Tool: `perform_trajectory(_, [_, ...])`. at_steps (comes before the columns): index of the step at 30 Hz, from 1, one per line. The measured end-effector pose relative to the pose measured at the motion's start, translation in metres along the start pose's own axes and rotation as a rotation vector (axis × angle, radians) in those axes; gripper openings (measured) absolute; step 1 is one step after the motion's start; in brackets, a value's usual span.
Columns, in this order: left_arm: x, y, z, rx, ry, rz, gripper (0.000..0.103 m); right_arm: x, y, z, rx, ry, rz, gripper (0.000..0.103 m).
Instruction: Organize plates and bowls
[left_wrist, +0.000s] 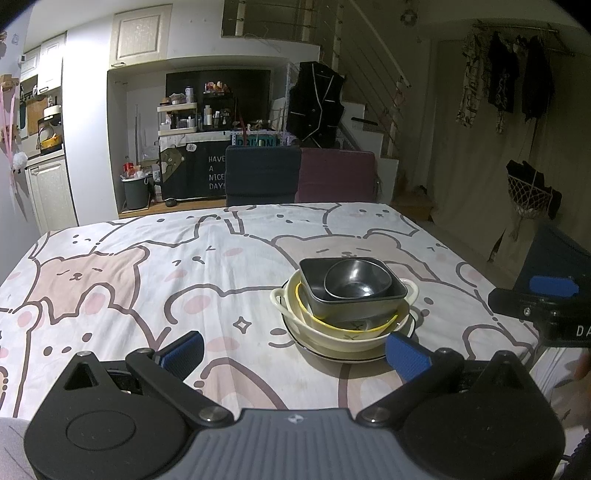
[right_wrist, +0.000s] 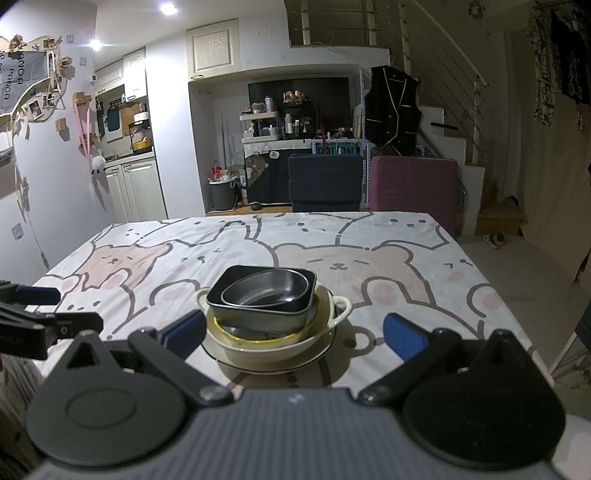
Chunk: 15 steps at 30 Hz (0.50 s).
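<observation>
One stack of dishes stands on the table. A white plate with a dark rim (left_wrist: 332, 355) (right_wrist: 317, 356) is at the bottom. On it sits a cream two-handled bowl (left_wrist: 343, 338) (right_wrist: 258, 350) holding a yellow-rimmed bowl (left_wrist: 354, 325) (right_wrist: 258, 336). On top sit a dark square dish (left_wrist: 314, 291) (right_wrist: 258, 319) and a small dark round bowl (left_wrist: 356, 282) (right_wrist: 269, 290) inside it. My left gripper (left_wrist: 295, 354) is open and empty, just short of the stack. My right gripper (right_wrist: 295, 332) is open and empty, its fingers on either side of the stack's near edge.
The table wears a cartoon bear cloth (left_wrist: 147, 280) (right_wrist: 388, 266). A dark blue chair (left_wrist: 262, 175) (right_wrist: 325, 182) and a maroon chair (left_wrist: 336, 175) (right_wrist: 413, 188) stand at the far edge. The right gripper shows at the right of the left wrist view (left_wrist: 543, 310).
</observation>
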<state>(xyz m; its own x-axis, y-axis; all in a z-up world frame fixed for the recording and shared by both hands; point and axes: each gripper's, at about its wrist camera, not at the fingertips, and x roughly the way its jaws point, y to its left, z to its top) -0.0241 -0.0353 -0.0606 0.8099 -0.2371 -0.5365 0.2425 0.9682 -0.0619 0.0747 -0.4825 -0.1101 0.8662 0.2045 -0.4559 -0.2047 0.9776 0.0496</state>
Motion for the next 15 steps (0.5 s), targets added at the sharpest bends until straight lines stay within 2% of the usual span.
perform_trajectory(15, [0.0000, -0.0001, 0.0001, 0.000, 0.001, 0.001, 0.103, 0.0000, 0.0013, -0.0002, 0.001, -0.001, -0.001, 0.103])
